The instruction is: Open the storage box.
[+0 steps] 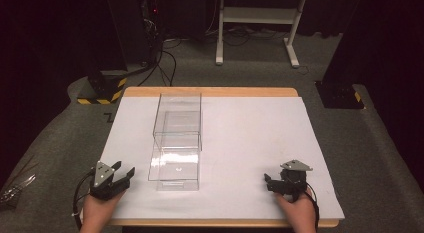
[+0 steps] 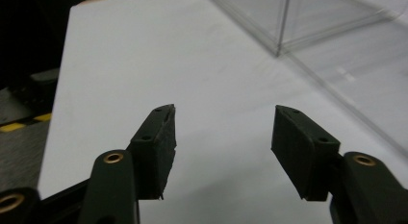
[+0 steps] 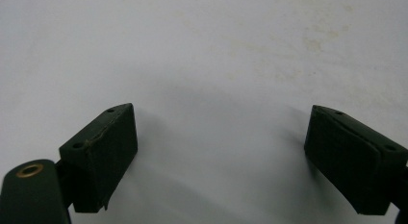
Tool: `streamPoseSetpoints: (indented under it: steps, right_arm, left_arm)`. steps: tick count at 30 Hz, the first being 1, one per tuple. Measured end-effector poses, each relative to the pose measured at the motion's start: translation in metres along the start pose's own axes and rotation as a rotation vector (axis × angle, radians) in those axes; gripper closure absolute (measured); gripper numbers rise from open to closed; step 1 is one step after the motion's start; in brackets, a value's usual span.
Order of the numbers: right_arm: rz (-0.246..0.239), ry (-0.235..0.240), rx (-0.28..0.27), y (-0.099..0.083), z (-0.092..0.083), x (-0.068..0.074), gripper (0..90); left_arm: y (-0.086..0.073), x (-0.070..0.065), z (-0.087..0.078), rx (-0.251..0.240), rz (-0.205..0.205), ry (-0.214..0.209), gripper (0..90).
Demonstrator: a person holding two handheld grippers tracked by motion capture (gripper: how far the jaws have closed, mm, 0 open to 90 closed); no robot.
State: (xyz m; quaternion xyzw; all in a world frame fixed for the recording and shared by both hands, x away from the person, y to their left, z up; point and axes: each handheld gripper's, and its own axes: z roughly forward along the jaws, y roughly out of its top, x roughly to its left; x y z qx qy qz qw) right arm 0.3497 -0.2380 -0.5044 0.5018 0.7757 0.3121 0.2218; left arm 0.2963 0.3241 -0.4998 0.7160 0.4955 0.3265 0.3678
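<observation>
1. My left hand-held gripper [image 1: 125, 173] sits at the near left of the tabletop [image 1: 260, 128], just off the left side of the clear box. Its jaws are released and stand apart with nothing between them; in the left gripper view [image 2: 223, 132] there is only bare white surface in the gap.
2. The clear box [image 1: 176, 143] stands on the white sheet left of the tabletop's middle, a long see-through case running away from me, its near end level with my left hand-held gripper but not touching it. In the left gripper view its corner [image 2: 281, 27] shows up and to the right of the jaws.
3. My right hand-held gripper [image 1: 269, 184] rests at the near right, well apart from the clear box and pointing left toward it. Its jaws are released too, spread wide over plain white surface in the right gripper view [image 3: 221, 137], holding nothing.
</observation>
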Motion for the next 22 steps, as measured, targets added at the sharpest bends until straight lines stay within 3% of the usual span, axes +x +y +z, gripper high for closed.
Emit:
streamPoseSetpoints:
  steps: [2,6,8,10,22]
  right_arm:
    - [0.0,0.0,0.0,0.0,0.0,0.0,11.4]
    - [0.0,0.0,0.0,0.0,0.0,0.0,11.3]
    - [0.0,0.0,0.0,0.0,0.0,0.0,11.3]
    - [0.0,0.0,0.0,0.0,0.0,0.0,11.3]
    - [0.0,0.0,0.0,0.0,0.0,0.0,11.4]
  left_arm:
    - [-0.002,0.003,0.004,0.045,-0.002,0.018,38.8]
    - [-0.001,0.006,0.01,0.105,-0.04,0.004,33.8]
    - [0.0,0.007,0.017,0.181,-0.048,-0.03,28.3]
    - [0.0,0.011,0.018,0.18,-0.08,-0.052,27.0]
    - [0.0,0.01,0.018,0.186,-0.076,-0.062,23.9]
